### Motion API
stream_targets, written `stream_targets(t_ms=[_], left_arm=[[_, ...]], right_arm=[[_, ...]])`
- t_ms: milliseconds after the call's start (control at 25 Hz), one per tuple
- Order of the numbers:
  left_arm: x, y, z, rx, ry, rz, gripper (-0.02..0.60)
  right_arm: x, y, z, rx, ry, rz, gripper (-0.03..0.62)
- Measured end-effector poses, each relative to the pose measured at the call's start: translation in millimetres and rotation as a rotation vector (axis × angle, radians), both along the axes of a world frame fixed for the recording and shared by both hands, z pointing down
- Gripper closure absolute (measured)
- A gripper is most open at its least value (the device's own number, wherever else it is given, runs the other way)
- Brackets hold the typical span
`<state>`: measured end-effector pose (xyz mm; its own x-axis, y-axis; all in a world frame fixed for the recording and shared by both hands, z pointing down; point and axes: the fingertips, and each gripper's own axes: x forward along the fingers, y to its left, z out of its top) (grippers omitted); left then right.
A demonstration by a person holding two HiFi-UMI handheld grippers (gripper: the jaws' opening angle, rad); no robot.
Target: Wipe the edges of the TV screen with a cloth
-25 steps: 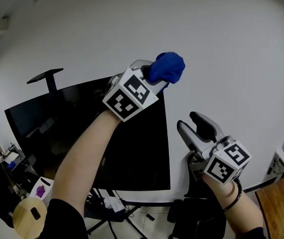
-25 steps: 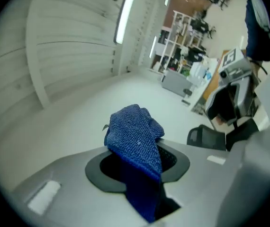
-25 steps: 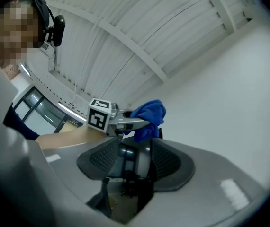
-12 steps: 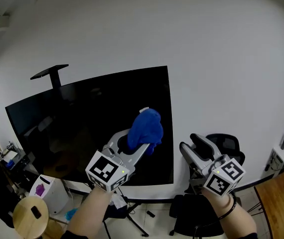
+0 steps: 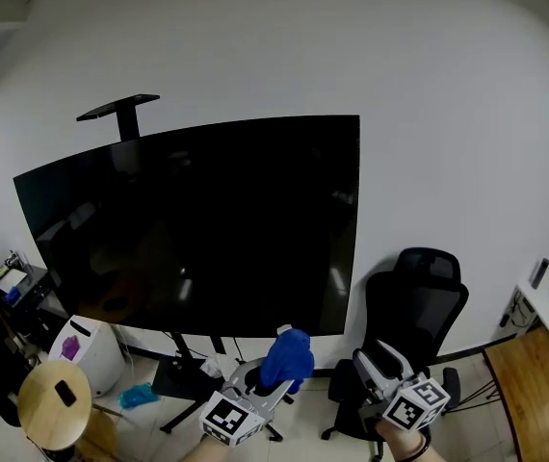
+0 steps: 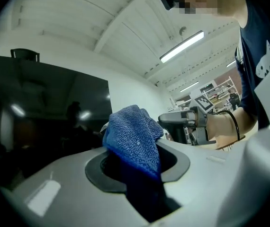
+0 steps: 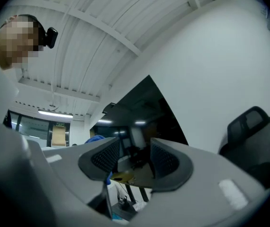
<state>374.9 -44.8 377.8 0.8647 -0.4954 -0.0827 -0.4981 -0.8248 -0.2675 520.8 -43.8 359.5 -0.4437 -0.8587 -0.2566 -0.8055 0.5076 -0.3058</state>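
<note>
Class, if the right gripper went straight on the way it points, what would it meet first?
Probably the lower part of the TV screen, which shows between the jaws of the open right gripper; depth is unclear.

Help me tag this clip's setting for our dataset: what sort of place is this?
Probably an office or lab workspace rather than a home: a large TV screen stands against a bare white wall, a black office chair sits beside it, and a strip light hangs under a high panelled ceiling.

A black office chair (image 5: 429,301) stands far from a round stool (image 5: 53,404) bearing perhaps a phone (image 5: 64,390).
</note>
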Motion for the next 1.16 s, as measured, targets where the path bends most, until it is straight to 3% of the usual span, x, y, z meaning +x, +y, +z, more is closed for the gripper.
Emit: stream_targets(t_ms=[160,520,800,1160], left_arm=[[-23.1,30.6,57.9,-0.077,-0.048,0.008,0.459],[-59.5,84.6,110.6,-0.194,-0.046,-0.003,0.459],[-56.2,106.5,117.0,-0.178,-0.075,0.028,0.459],[-48.5,124.4,118.7,-0.177,-0.079,0.02,0.459]], right_arm=[[-9.7,36.6,43.7,-0.053,0.061,0.046,0.384],[-35.6,101.6,103.5,-0.146,0.095,0.045,0.399],[-51.6,123.7,127.0,-0.199,0.104,0.039,0.402],[-34.1,146.5,138.3,-0.23,0.097,0.055,0.404]])
